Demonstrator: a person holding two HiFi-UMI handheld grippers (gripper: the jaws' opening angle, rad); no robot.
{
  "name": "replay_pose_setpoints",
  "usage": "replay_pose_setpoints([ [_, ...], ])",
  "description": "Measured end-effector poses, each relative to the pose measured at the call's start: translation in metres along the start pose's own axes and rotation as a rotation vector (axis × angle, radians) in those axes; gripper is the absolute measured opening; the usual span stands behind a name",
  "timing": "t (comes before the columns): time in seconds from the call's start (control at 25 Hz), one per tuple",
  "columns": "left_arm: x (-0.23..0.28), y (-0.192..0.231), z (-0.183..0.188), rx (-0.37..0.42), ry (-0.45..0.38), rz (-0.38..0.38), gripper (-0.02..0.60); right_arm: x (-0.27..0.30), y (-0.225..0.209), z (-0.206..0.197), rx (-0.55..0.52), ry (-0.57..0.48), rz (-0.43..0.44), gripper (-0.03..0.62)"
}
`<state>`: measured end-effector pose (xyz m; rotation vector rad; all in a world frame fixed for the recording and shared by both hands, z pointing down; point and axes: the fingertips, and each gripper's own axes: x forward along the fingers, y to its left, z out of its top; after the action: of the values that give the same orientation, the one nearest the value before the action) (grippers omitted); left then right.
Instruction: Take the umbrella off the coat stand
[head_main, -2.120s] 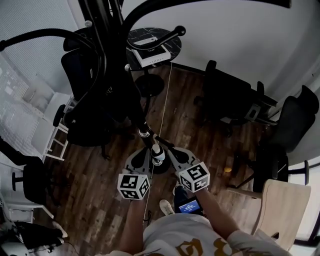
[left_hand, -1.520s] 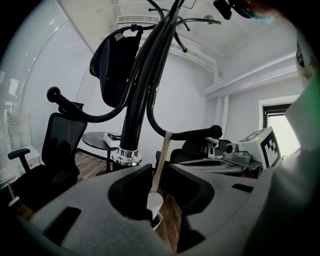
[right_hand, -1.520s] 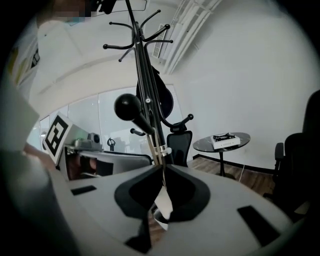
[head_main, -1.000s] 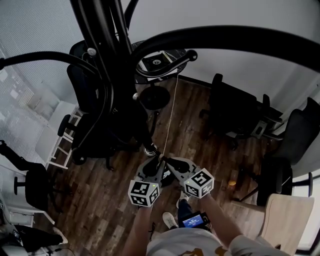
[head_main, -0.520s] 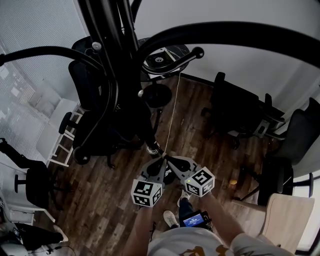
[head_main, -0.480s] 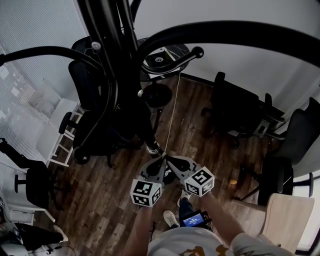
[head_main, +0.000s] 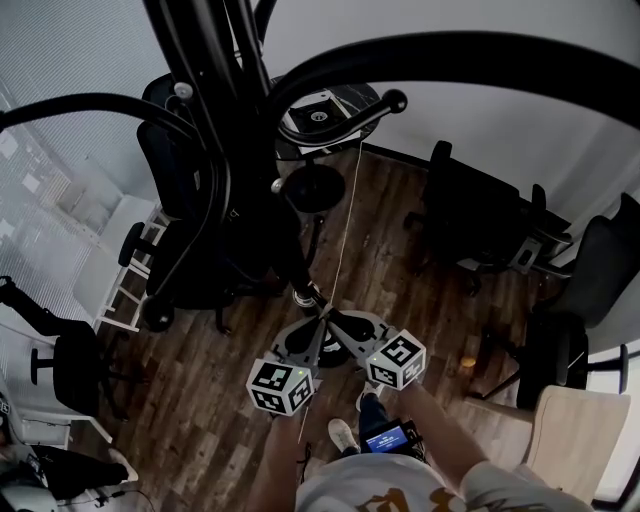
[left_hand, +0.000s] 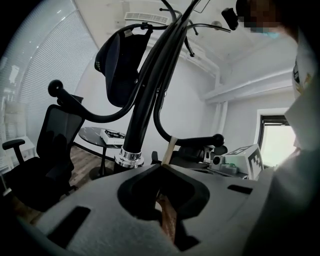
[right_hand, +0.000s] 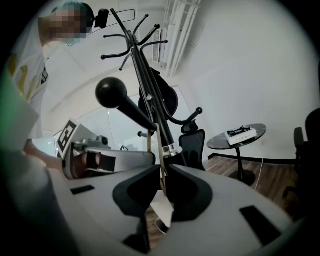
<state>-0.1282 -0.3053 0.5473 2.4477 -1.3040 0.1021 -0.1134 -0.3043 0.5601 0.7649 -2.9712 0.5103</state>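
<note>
- The coat stand fills the left and top of the head view. Its black pole runs down toward the wooden floor and curved hook arms branch off it.
- The umbrella, as best I can tell, is the long dark folded bundle lying against the pole. It ends in a silver collar just above the two tools.
- The left tool has its jaws pressed together on a thin tan strap. The strap leaves the tips and runs straight up to a hook arm.
- The strap loops over that arm, inboard of its ball end, so the loop is what ties the umbrella to the stand.
- The right tool, just beside the left one, is likewise closed on the strap. A small pale tag hangs below the pinch.
- The strap looks limp and narrow, probably smooth webbing. It can take a pull but cannot steer anything, and it may slide through a light pinch.
- To come free, the loop has to be lifted up and outward over the ball end.
- The umbrella itself is likely light but long and stiff, so on the strap alone it would swing and could knock the hook arms.
- The firmest hold is probably the rigid part by the silver collar. The folded cloth is soft and would give under the jaws.
</note>
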Motion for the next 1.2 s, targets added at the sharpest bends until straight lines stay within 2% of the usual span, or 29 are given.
replay_pose_setpoints([
  [0.28,-0.002,0.004,0.002,0.001,0.004,0.0,0.021,0.011,-0.003,0.001,0.032,-0.004,-0.01,0.046],
  [0.52,-0.001,0.005,0.002,0.001,0.007,-0.004,0.021,0.012,-0.006,0.002,0.009,-0.011,-0.052,0.017],
  [0.72,-0.001,0.004,0.002,-0.029,-0.002,-0.013,0.021,0.006,-0.011,0.003,0.082,-0.032,-0.076,0.015],
  [1.2,0.003,-0.01,0.017,-0.041,-0.04,-0.048,0.02,-0.014,-0.018,0.02,0.131,-0.082,-0.09,0.014],
])
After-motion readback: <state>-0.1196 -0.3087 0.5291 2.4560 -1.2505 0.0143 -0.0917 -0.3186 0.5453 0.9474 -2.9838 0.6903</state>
